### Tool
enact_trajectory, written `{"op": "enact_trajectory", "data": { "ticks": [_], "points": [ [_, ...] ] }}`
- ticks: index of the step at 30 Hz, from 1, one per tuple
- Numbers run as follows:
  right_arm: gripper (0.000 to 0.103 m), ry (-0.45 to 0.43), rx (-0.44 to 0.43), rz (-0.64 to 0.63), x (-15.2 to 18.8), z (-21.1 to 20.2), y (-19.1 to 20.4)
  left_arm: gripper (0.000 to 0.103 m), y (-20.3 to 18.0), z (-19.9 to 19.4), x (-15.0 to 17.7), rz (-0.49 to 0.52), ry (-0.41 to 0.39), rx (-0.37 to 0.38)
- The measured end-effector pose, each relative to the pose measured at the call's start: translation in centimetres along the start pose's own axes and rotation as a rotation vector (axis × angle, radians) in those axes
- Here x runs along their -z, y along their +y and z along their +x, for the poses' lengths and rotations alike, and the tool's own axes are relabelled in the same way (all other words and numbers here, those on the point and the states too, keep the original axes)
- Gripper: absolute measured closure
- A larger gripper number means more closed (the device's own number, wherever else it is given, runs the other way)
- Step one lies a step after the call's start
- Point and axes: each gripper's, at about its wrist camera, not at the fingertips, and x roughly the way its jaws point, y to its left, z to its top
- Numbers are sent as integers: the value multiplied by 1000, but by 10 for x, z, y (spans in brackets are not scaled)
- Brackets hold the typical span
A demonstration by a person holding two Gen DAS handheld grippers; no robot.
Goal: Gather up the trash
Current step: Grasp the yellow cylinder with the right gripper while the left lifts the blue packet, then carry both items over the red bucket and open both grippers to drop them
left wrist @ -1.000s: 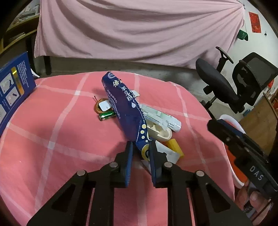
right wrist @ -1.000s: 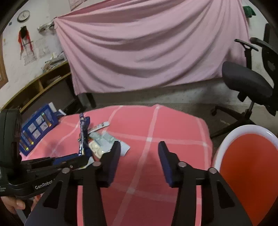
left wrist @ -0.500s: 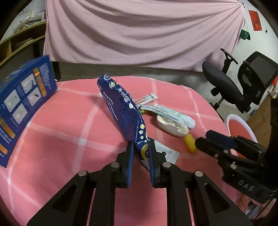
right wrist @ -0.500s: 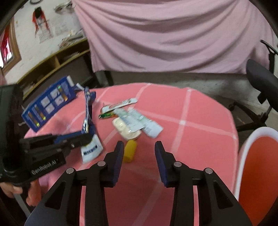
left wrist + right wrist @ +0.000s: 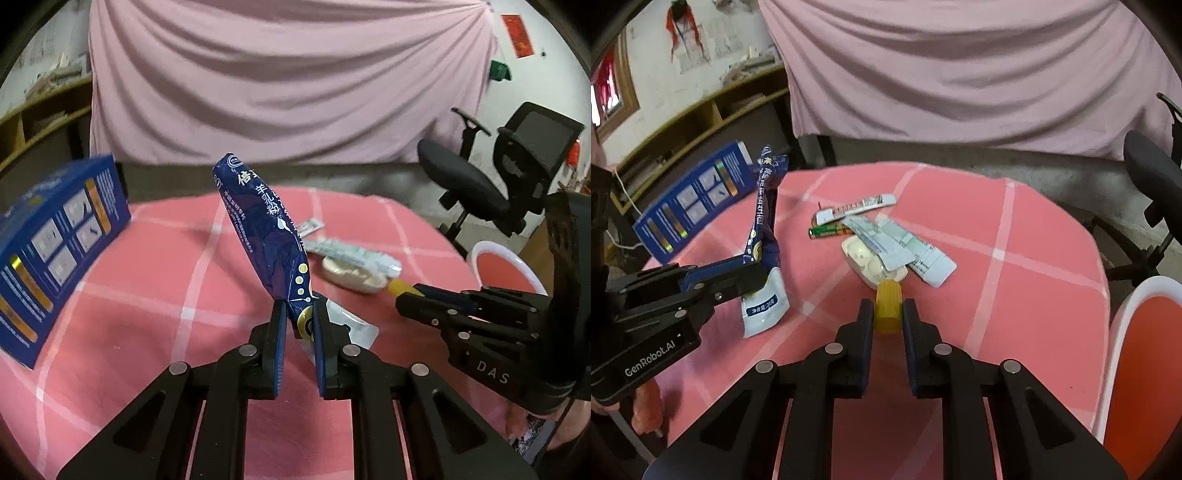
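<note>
The left gripper [image 5: 300,321] pinches the lower end of a dark blue foil packet [image 5: 267,232], which stands up tilted from between the two pads, its printed top leaning away toward the far left. Just beneath the jaws a white pouch [image 5: 764,302] lies flat on the pink checked tablecloth [image 5: 147,280]. The right gripper [image 5: 888,312] points down at the table edge of the trash pile and its jaws are closing on a small yellow cylinder [image 5: 888,306] — the pads sit against both of its sides, and its far end touches a cream-coloured shell-like case [image 5: 866,264]. Over that case lie two flat white sachets [image 5: 905,247], crossing one another, and just beyond them a green battery [image 5: 831,232] lies beside a long thin white strip packet [image 5: 857,208]. A blue printed box [image 5: 694,203] stands at the left edge of the table, well apart from the pile. At the right, off the table and lower, a bin [image 5: 1123,314] with a white rim and an orange inside is open to the camera — nothing shows in the part of it that can be seen. A black office chair [image 5: 491,184] stands behind it, and a pink sheet [image 5: 288,74] hangs across the back of the room.
</note>
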Motion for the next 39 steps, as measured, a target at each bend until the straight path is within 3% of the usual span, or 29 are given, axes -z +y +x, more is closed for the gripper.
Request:
{"op": "enact_trajectory", "data": {
  "ticks": [3,7,17,24,31,39],
  "points": [
    [89,-67,-11,-2,3,-15,2,92,-10,-13,4,23,-71,2],
    [89,-230,-11,-13,10,-47,6,92,-20,-28,6,35,-166,-10],
    [89,-538,63,-54,22,-107,5,92,-58,-60,0,111,-362,-62],
    [89,-783,123,-9,36,-154,-9,92,-87,-76,-5,168,-457,-44],
    [89,-862,204,82,46,-177,-37,92,-136,-78,-6,235,-514,12],
    [89,-865,287,158,67,-198,-73,92,-190,-61,2,309,-523,86]
  ]
}}
